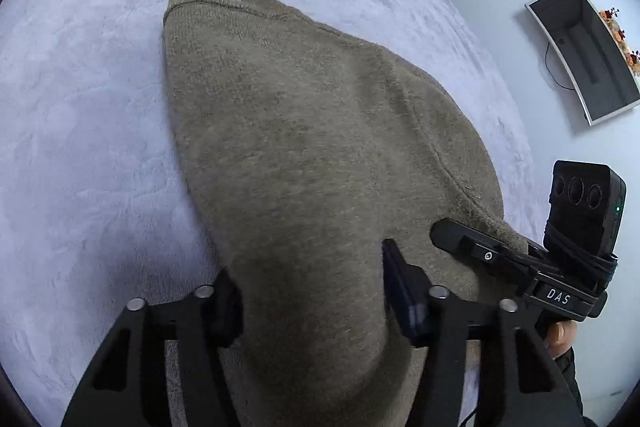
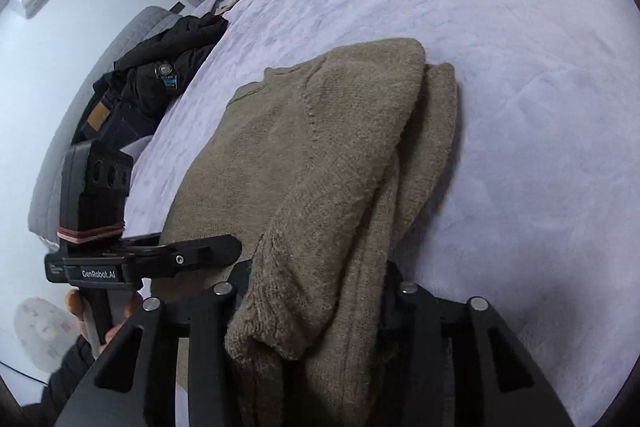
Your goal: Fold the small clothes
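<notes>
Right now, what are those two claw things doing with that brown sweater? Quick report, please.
Left gripper and right gripper both clamped on the near edge of the brown sweater. Sweater partly folded on the lilac blanket. Nothing in the way.

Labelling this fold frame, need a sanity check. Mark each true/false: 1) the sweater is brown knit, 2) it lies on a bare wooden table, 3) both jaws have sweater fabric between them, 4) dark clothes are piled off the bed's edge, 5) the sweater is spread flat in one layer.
1) True: the sweater is a brown knit.
2) False: it lies on a pale lilac plush blanket.
3) True: the left gripper and right gripper each have sweater fabric between the jaws.
4) True: dark clothes lie beside the bed.
5) False: it is folded over, with stacked layers showing in the right wrist view.
</notes>
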Tool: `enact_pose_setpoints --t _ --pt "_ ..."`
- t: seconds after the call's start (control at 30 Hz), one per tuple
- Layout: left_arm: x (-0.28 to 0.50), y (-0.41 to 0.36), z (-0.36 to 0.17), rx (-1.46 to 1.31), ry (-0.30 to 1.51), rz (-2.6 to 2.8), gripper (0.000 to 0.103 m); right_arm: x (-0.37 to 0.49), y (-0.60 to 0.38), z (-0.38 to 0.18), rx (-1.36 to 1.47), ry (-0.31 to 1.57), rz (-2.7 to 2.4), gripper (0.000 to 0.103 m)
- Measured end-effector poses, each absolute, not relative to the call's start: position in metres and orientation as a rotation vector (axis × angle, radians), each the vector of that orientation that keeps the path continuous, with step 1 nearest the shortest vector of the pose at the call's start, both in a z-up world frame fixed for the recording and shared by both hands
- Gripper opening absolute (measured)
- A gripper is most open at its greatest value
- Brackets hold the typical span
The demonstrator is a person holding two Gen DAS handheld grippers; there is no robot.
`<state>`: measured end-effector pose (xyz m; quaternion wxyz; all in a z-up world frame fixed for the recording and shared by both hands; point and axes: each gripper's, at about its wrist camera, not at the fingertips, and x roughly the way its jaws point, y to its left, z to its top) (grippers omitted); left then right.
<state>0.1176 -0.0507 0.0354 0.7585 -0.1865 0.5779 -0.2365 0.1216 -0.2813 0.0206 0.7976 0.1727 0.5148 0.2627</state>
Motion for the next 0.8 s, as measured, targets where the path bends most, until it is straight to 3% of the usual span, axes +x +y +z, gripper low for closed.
enact_pose_setpoints --t 0.17,0.5,0.8 --pt "0.093 -0.060 0.068 -0.288 1.202 -0.488 0.041 0.100 -0.268 0.053 0.312 1.037 0.566 0.035" --pt "0.022 -0.027 0.121 -0.268 1.182 -0.496 0.040 0.031 -0.236 0.114 0.225 0.993 0.608 0.035" --pt "-0.043 -0.008 0.107 -0.260 1.181 -0.469 0.040 -0.033 -0.207 0.111 0.180 1.028 0.654 0.035"
